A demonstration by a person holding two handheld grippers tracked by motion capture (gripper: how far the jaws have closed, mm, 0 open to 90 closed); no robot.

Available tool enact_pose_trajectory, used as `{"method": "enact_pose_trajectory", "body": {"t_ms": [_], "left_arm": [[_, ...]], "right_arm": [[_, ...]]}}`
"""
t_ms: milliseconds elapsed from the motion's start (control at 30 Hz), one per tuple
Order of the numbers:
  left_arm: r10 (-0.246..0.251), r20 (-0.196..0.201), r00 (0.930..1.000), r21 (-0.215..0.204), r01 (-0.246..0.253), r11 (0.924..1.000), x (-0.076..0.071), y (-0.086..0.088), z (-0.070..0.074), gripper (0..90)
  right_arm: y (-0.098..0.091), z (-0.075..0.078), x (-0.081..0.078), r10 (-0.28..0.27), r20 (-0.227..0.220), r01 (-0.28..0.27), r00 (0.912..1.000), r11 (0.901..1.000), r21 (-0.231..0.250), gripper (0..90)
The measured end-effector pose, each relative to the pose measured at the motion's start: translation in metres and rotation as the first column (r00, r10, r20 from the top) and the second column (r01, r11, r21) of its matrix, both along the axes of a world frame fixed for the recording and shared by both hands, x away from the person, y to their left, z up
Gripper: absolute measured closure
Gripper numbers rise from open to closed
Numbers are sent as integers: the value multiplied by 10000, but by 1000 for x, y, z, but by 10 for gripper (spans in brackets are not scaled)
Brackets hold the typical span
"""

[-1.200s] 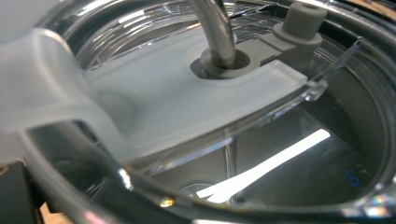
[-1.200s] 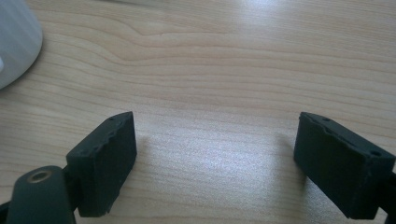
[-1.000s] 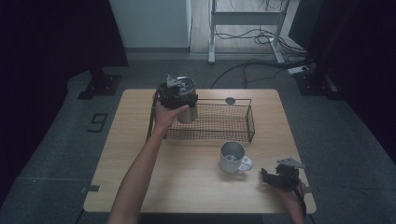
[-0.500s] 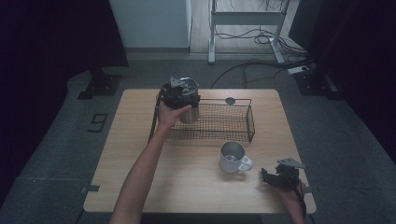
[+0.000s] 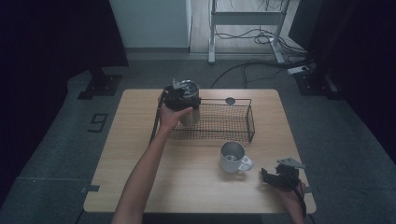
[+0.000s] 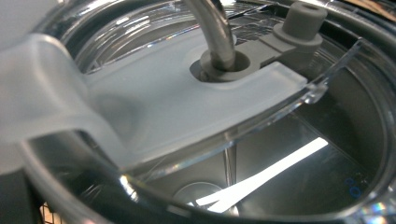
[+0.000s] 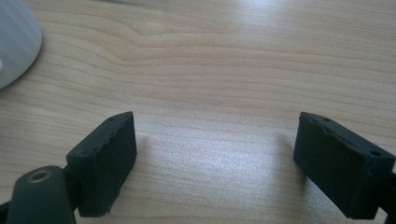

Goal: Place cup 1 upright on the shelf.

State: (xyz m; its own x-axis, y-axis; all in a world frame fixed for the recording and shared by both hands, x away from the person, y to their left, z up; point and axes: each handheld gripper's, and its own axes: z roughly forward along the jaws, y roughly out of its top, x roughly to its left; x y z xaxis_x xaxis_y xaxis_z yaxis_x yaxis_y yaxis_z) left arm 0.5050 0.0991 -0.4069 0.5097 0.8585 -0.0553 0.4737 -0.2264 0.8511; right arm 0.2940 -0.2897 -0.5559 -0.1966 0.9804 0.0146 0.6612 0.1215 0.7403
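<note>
Staying put, the left gripper (image 5: 176,95) sits atop the tumbler (image 5: 190,115) in the basket (image 5: 250,122), grip unclear; right gripper (image 7: 215,135) gapes empty; placement unfinished.

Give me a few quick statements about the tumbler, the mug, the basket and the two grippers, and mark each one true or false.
1. The left gripper is at the steel tumbler at the wire basket's left end. True.
2. The white mug sits inside the basket. False: it stands on the table in front of it.
3. The right gripper grips the mug's handle. False: its jaws stand apart over bare wood.
4. The tumbler has a clear lid with a straw. True.
</note>
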Motion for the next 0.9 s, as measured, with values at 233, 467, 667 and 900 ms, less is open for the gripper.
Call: {"method": "enact_pose_trajectory", "body": {"t_ms": [233,467,667,900], "left_arm": [[47,-178,9998,92,-45,9999,5,-2,-11,40],[43,-284,9996,96,-40,9999,6,-4,-17,40],[65,-431,9991,159,-58,9999,7,-4,-24,39],[197,-575,9982,207,-185,9996,9,-3,-33,39]], "right_arm": [[0,0,0,-4,1,4,10000,10000,-2,129],[0,0,0,-7,2,7,10000,10000,-3,129],[0,0,0,-7,2,7,10000,10000,-6,130],[0,0,0,-5,1,5,10000,10000,-4,130]]}}
